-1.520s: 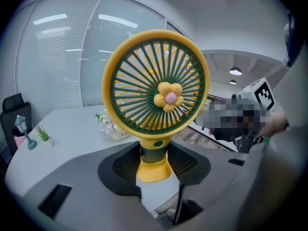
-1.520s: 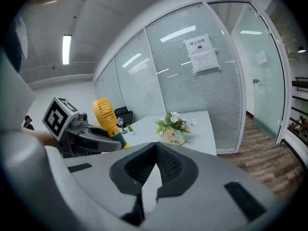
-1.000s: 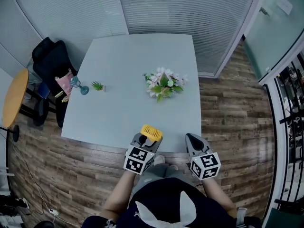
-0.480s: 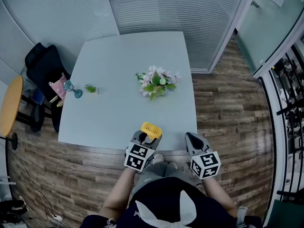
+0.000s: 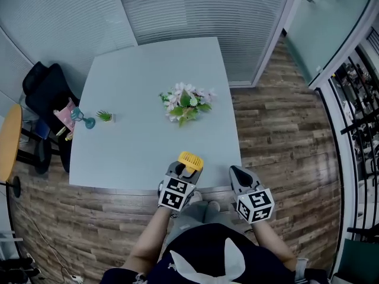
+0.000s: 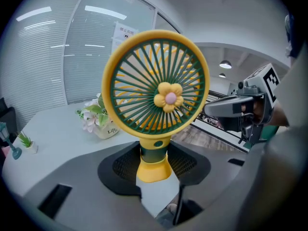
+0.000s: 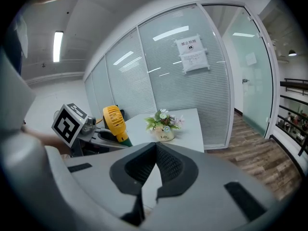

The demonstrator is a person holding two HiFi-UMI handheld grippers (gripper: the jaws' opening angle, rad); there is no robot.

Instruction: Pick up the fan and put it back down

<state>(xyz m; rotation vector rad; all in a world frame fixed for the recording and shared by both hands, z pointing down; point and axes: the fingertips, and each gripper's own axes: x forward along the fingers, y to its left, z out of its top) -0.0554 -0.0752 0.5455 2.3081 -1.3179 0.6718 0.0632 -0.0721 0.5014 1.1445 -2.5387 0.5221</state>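
A small yellow fan (image 5: pixel 190 160) with a green grille and a flower hub (image 6: pixel 156 93) stands upright between my left gripper's (image 5: pixel 188 169) jaws, which are shut on its green and yellow stem (image 6: pixel 155 160). It hangs over the near edge of the pale table (image 5: pixel 136 152). My right gripper (image 5: pixel 238 175) is held beside it to the right, just off the table's edge, its jaws shut with nothing between them (image 7: pixel 156 148). The right gripper view shows the fan (image 7: pixel 115 121) from behind, at the left.
A flower pot (image 5: pixel 183 104) stands mid-table. A tiny potted plant (image 5: pixel 105 116) and a teal stand (image 5: pixel 83 119) sit at the table's left edge, by a black chair (image 5: pixel 44 93). Glass partition walls lie beyond the table, wooden floor to the right.
The head view has swung, so the table and flowers have slid left in the picture. My left gripper has moved a little forward and down with the fan still in it.
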